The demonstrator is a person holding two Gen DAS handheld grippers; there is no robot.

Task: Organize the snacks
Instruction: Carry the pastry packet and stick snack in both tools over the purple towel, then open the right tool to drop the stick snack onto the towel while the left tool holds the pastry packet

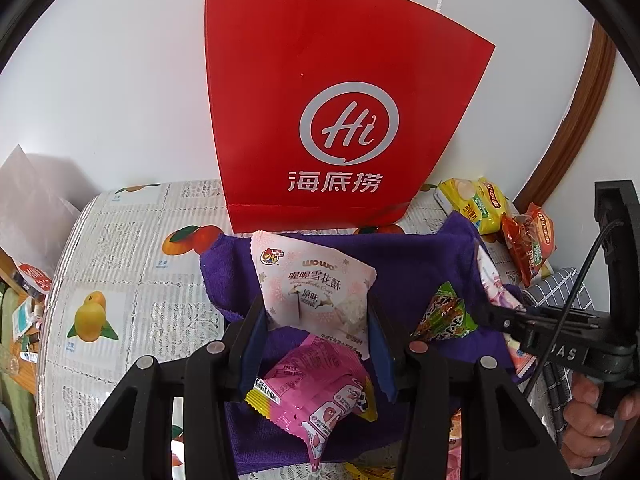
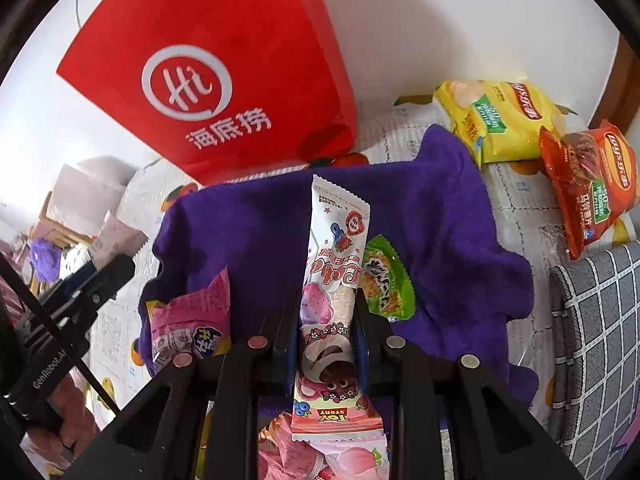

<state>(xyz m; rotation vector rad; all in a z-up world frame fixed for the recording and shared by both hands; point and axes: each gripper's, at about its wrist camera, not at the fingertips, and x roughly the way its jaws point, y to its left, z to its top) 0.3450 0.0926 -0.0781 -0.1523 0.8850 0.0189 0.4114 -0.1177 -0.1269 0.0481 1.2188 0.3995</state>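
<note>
Above the purple towel (image 2: 440,216), right gripper (image 2: 326,320) pinches long strawberry wafer pack (image 2: 334,248), left gripper (image 1: 316,320) clamps white snowflake-crisp pouch (image 1: 316,284); slick wrappers may slip.

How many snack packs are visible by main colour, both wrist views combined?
White/pink: 2, snowflake crisp pack, Toy Story stick pack
Pink: 1, pink pack
Green: 1, green pack
Yellow: 1, yellow chips
Red: 1, red chips
Total: 6; packs under the grippers at the bottom edge unclear.
</note>
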